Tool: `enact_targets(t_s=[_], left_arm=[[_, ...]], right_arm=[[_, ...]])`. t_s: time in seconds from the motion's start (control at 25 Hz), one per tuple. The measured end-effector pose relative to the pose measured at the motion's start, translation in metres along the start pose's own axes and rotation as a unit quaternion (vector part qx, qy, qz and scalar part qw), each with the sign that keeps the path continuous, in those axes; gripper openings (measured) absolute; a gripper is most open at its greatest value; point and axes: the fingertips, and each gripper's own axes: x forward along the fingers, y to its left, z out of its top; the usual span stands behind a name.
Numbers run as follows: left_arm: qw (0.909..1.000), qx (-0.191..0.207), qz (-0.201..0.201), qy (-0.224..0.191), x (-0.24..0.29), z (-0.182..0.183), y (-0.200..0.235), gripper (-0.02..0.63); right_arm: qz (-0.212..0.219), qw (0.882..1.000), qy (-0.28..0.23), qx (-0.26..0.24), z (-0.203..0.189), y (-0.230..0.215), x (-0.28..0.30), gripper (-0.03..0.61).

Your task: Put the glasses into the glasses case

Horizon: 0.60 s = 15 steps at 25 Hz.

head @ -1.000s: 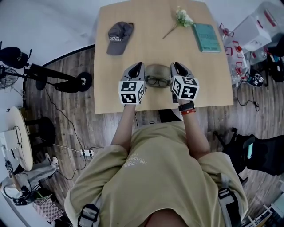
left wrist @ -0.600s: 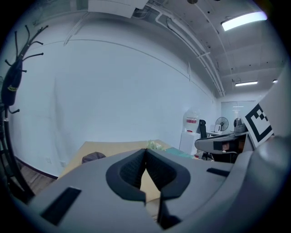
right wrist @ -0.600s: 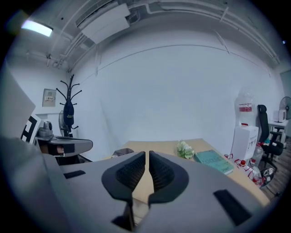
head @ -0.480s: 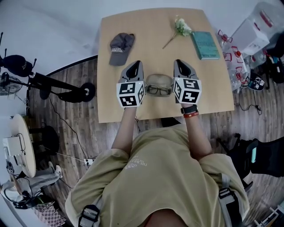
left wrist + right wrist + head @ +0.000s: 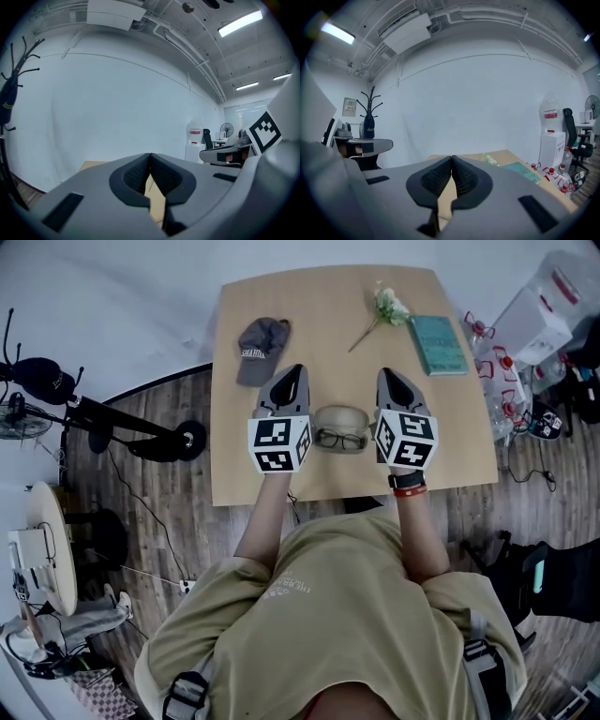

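Observation:
Black-framed glasses point(image 5: 339, 439) lie at the near side of an olive glasses case point(image 5: 339, 415) in the middle of the wooden table point(image 5: 450, 451). I cannot tell whether they rest inside it. My left gripper point(image 5: 297, 369) point(image 5: 150, 157) hovers above the table just left of the case, its jaws shut with nothing between them. On the case's right, my right gripper point(image 5: 385, 374) point(image 5: 452, 159) is held at the same height, shut and empty too. Both point nearly level toward the far wall.
A grey cap point(image 5: 262, 337) lies at the table's back left. A flower sprig point(image 5: 384, 307) and a teal book point(image 5: 437, 344) lie at the back right. A black stand point(image 5: 112, 418) is on the floor at left, and boxes and clutter point(image 5: 544, 315) at right.
Both grippers have risen from beside the case and now look larger in the head view. The glasses and case have stayed where they were.

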Motion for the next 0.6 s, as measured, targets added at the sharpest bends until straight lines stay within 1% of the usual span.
enact_targets(t_s=[0.24,0.6], left_arm=[[0.9996,0.005,-0.001,-0.027,-0.002,0.007,0.002,0.023],[0.9998,0.007,0.006,-0.018,0.007,0.003,0.010,0.023]], right_arm=[[-0.001,1.000,-0.012,-0.016,0.006,0.007,0.003,0.015],[0.000,1.000,-0.011,-0.017,0.010,0.006,0.014,0.015]])
